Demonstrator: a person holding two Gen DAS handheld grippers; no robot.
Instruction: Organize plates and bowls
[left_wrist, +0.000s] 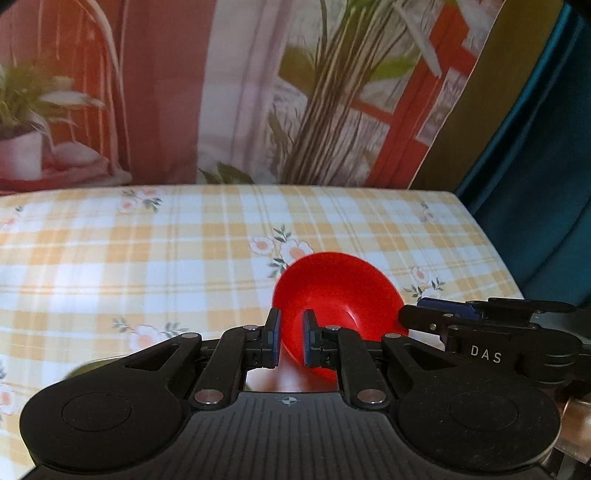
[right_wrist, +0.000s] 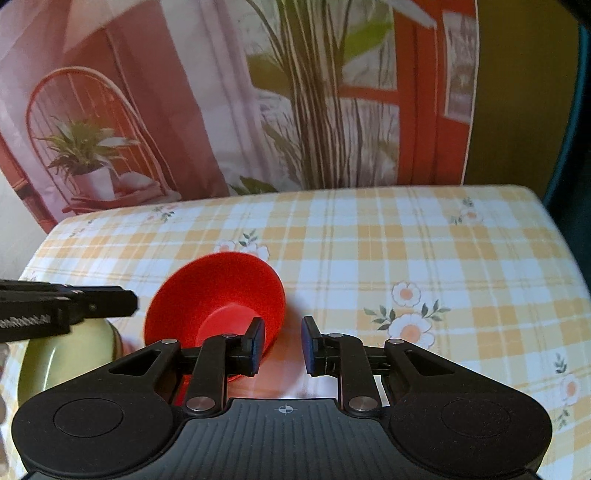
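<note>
A red plastic bowl (left_wrist: 332, 291) is tilted on its side above the checked tablecloth. My left gripper (left_wrist: 290, 341) is shut on its rim, one pad on each side of the wall. In the right wrist view the same red bowl (right_wrist: 218, 295) sits left of centre, tilted, with the left gripper's arm (right_wrist: 74, 306) reaching in from the left. My right gripper (right_wrist: 283, 345) is open and empty just right of the bowl; its left finger (right_wrist: 255, 343) overlaps the bowl's rim. A green bowl (right_wrist: 66, 354) stands on the table under the left gripper.
The table carries a yellow and white checked cloth with flowers (right_wrist: 406, 258). A printed backdrop of plants and a red door (right_wrist: 295, 110) hangs behind the far edge. A blue curtain (left_wrist: 535, 184) is at the right. The right gripper's body (left_wrist: 487, 332) shows at the right of the left wrist view.
</note>
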